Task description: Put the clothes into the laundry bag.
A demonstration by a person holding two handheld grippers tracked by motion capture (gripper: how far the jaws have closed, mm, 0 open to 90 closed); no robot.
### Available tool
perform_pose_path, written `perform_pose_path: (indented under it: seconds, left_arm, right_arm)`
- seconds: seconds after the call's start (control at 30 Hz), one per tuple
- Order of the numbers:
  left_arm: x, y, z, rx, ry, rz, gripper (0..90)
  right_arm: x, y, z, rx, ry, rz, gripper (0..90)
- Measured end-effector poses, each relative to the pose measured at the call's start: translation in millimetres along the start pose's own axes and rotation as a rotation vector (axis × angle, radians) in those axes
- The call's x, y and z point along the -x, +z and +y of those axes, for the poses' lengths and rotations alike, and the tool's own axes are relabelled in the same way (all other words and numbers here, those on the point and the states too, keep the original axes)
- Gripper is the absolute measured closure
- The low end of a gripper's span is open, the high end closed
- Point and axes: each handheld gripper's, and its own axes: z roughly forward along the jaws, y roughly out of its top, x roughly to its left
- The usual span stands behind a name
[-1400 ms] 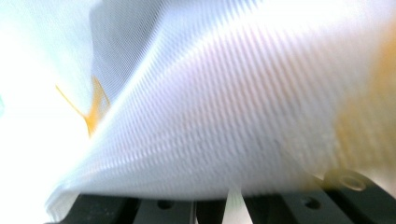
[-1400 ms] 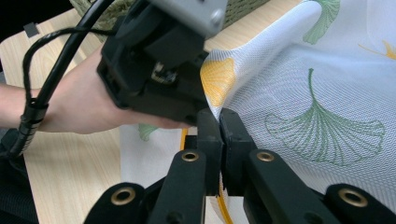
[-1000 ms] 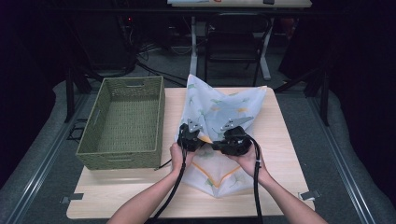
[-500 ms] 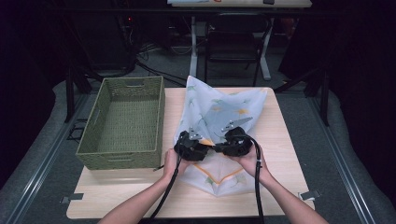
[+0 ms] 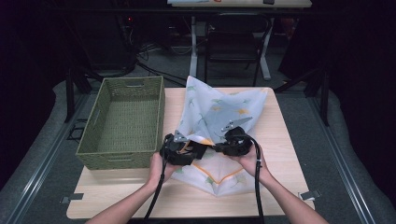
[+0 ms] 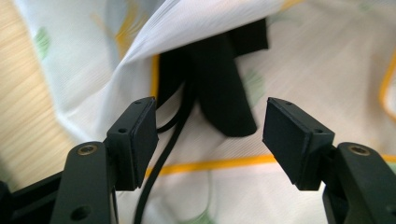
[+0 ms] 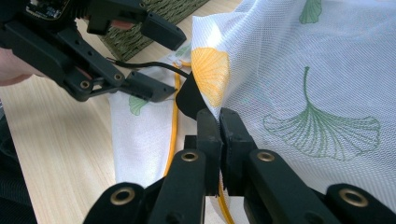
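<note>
A white mesh laundry bag [image 5: 219, 116] printed with ginkgo leaves and trimmed in orange lies across the middle of the wooden table [image 5: 285, 154], its near part flat and its far part lifted in a loose peak. My right gripper [image 7: 219, 122] is clamped tight on a fold of the mesh at the bag's mouth, holding that edge up. My left gripper [image 6: 208, 128] has just been opening; its jaws now stand apart with nothing between them, pointed at a dark piece of fabric [image 6: 224, 88] that sits under the raised mesh, inside the bag as far as I can tell. I judge the step to be working at the bag's opening, and the next move calls for a fresh hold with the left. The green woven basket [image 5: 122, 122] just left of the bag holds nothing.
</note>
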Motion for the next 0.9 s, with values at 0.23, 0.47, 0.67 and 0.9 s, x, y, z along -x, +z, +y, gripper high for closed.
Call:
perform_pose_path:
  seconds: [0.23, 0.47, 0.67, 0.9]
  left_arm:
    - [-4.9, 8.9, -7.2, -0.067, -0.028, 0.092, 43.7]
    - [-11.8, 26.1, -19.9, -0.126, -0.074, 0.091, 56.7]
    - [-14.6, 29.0, -21.3, -0.141, -0.063, 0.069, 70.3]
    - [-10.2, 28.0, -19.2, -0.169, 0.010, 0.042, 87.0]
  right_arm:
    - [-0.3, 0.4, -0.6, -0.006, -0.007, 0.000, 87.8]
    - [-1.5, 0.3, -0.9, -0.003, -0.014, 0.003, 87.7]
    - [-1.4, 0.6, -1.4, -0.005, -0.016, 0.006, 87.7]
    - [-2.8, 1.5, -1.0, -0.005, -0.017, 0.006, 87.7]
